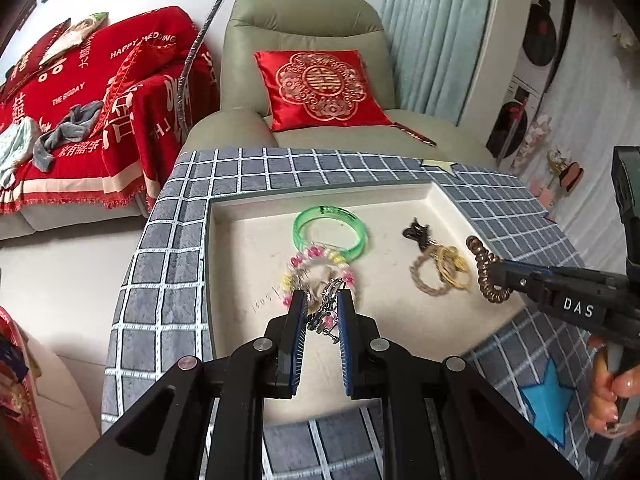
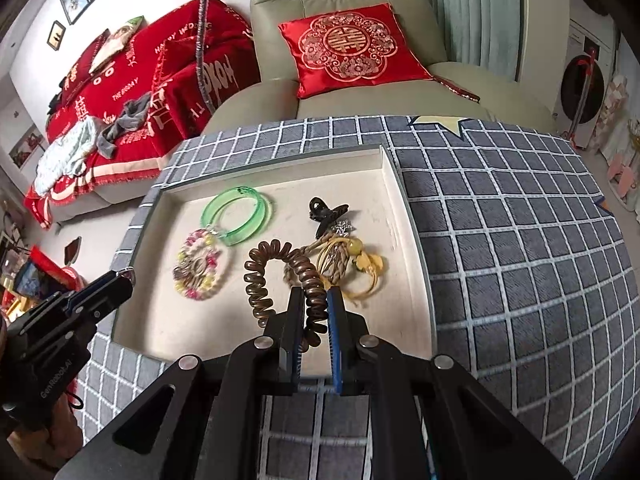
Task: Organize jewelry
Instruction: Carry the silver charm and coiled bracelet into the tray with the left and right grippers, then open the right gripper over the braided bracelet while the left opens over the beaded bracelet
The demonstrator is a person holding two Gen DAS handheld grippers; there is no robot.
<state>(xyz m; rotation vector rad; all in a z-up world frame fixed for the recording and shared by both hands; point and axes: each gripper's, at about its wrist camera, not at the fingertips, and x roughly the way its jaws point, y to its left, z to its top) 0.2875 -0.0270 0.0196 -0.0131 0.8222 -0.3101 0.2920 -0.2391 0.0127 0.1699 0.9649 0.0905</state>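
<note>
A cream tray (image 1: 240, 248) lies on a grey checked cloth. In it are a green bangle (image 1: 330, 232), a pink and yellow beaded bracelet (image 1: 304, 268), a black hair clip (image 1: 416, 232) and a heap of rope and yellow hair ties (image 1: 440, 274). My left gripper (image 1: 323, 302) is shut on a silver chain bracelet (image 1: 326, 308), just above the beaded bracelet. My right gripper (image 2: 314, 298) is shut on a brown spiral hair tie (image 2: 276, 272), lifted over the tray's near right part beside the yellow ties (image 2: 356, 274). The left gripper (image 2: 120, 284) shows at the tray's left edge.
The grey checked cloth (image 2: 500, 240) covers a round-edged table, with a blue star patch (image 1: 548, 400) on it. Behind stand an armchair with a red cushion (image 1: 320, 88) and a sofa under a red blanket (image 1: 80, 92). A hand (image 1: 612, 396) grips the right tool's handle.
</note>
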